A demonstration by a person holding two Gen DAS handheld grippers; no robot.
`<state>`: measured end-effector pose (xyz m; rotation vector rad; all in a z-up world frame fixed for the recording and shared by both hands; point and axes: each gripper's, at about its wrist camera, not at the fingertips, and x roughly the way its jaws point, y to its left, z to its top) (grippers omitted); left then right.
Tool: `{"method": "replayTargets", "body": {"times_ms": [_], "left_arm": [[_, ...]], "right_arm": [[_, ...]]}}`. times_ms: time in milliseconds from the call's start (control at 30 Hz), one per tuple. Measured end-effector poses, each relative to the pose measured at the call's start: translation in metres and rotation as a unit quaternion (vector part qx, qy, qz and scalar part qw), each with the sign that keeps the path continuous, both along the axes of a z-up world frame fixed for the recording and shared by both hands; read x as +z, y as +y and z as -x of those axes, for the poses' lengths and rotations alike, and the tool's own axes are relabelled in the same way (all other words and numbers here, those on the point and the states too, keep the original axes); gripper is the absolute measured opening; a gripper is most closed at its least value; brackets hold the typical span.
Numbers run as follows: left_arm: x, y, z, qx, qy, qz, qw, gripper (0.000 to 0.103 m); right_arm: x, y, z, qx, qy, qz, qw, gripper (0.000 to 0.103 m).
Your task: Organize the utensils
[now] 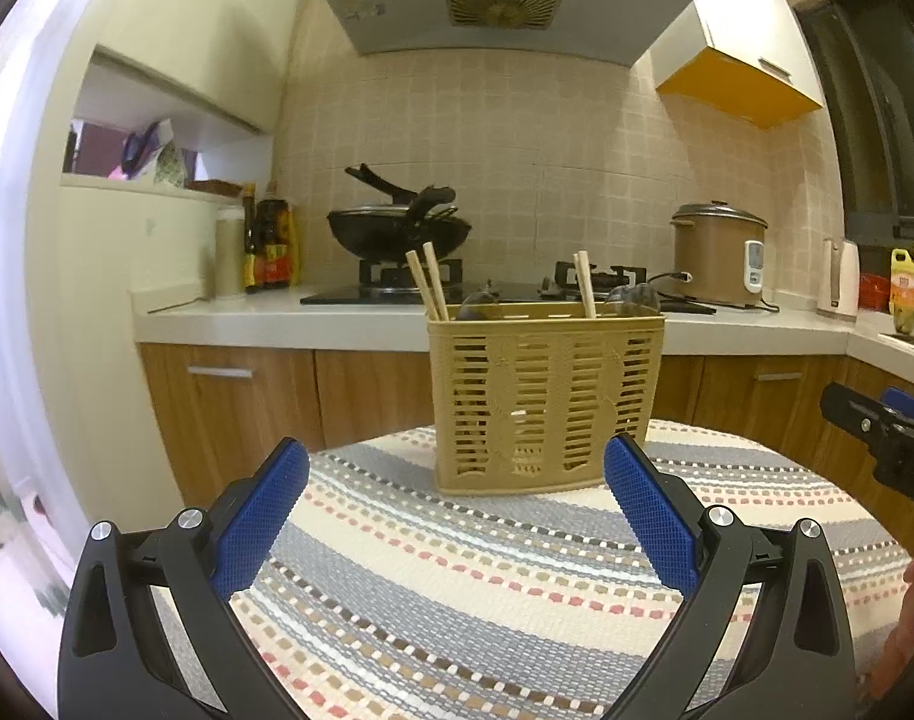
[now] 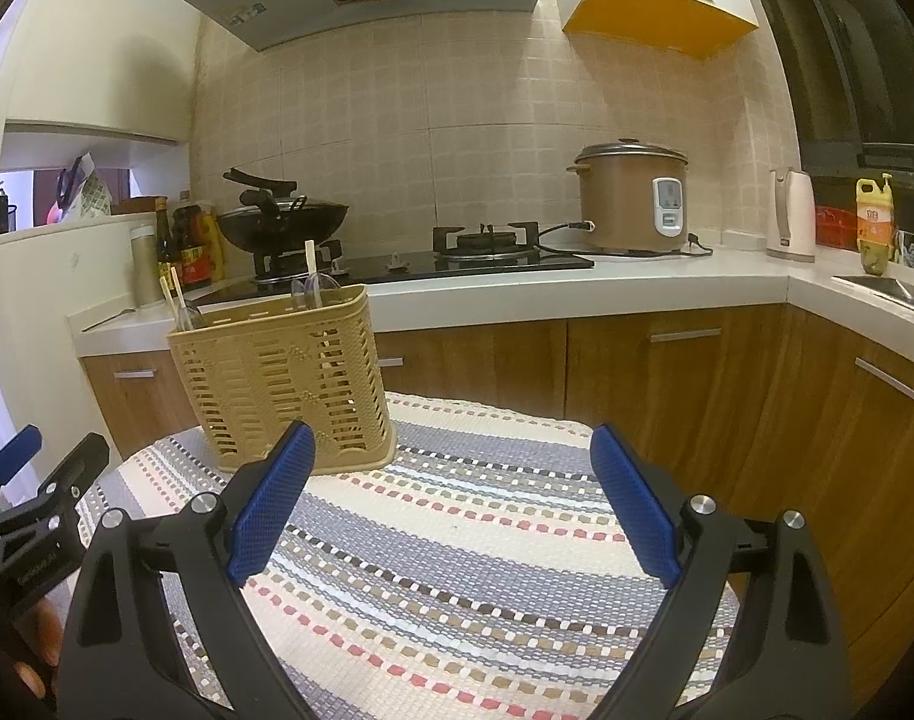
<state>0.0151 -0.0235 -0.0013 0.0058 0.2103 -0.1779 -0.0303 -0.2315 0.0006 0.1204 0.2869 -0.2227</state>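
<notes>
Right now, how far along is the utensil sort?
Looks done: chopsticks and clear spoons stand in the tan slotted basket. In hand: nothing; left claw and right claw are open and empty. Left: no loose utensils visible on the striped cloth, so likely finished.

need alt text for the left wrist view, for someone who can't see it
A tan slotted plastic utensil basket holding wooden chopsticks stands on a striped woven tablecloth, framed by the open, empty left gripper with blue-padded fingers. Behind is a kitchen counter with a black wok and a brown rice cooker.
</notes>
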Motion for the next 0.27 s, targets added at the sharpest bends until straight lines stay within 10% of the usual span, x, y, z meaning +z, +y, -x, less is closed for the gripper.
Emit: {"method": "replayTargets", "body": {"times_ms": [267], "left_arm": [[-0.0005, 0.0051, -0.0050, 0.012, 0.010, 0.008, 0.9998, 0.096]], "right_arm": [[0.0001, -0.0053, 0.0009, -0.008, -0.002, -0.009, 1.000, 0.089]]}}
